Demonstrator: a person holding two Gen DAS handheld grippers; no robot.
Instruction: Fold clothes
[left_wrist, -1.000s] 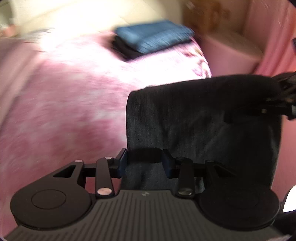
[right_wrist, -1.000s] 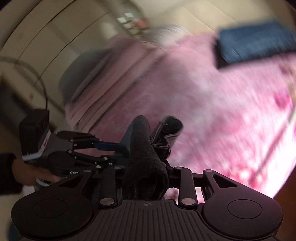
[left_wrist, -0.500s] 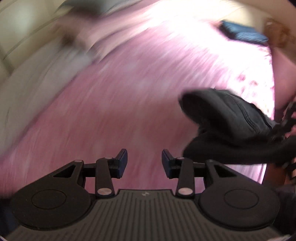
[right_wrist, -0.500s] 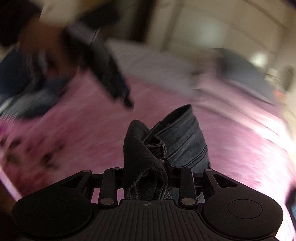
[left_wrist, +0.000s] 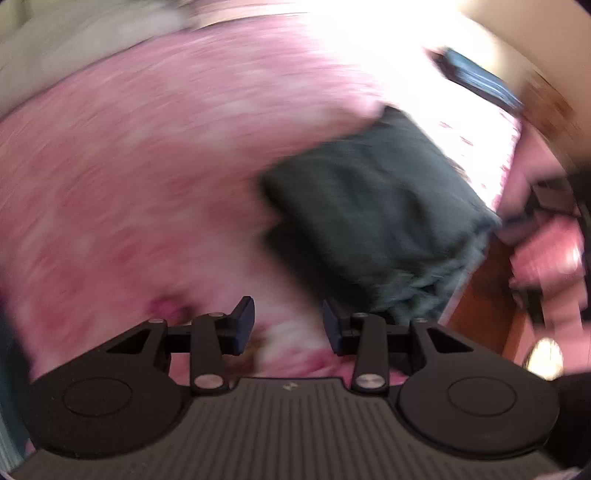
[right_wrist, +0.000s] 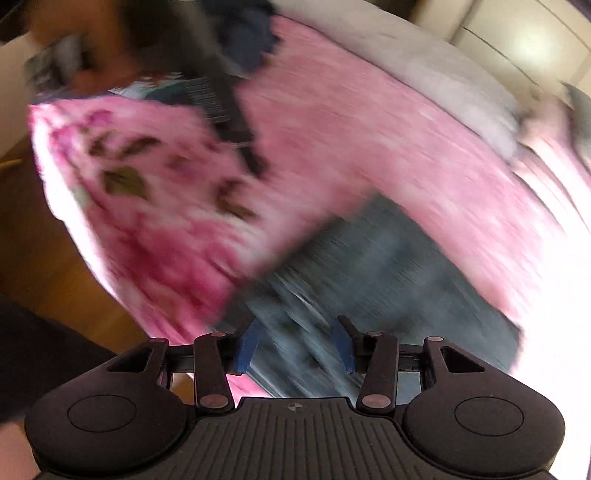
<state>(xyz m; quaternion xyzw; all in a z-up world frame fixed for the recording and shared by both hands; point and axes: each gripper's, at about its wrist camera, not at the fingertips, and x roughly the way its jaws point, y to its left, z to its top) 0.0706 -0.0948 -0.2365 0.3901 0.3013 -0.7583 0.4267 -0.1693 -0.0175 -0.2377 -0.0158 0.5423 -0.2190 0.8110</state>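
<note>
The jeans (left_wrist: 373, 218), folded into a dark bundle, are seen lying on the pink bedspread (left_wrist: 147, 177) close to the bed's edge, with wooden floor (right_wrist: 48, 258) showing just beyond. Both views are heavily blurred, so the neatness of the fold cannot be judged. The left tool (left_wrist: 288, 323) is held wide with nothing between its fingers, beside the bundle. The right tool (right_wrist: 295, 347) is also spread, directly over the denim, gripping nothing. A loose layer could be snagged by a fast-moving finger and the fold dragged open, or the bundle nudged off the bed. A blue folded stack (left_wrist: 476, 79) is seen farther back.
</note>
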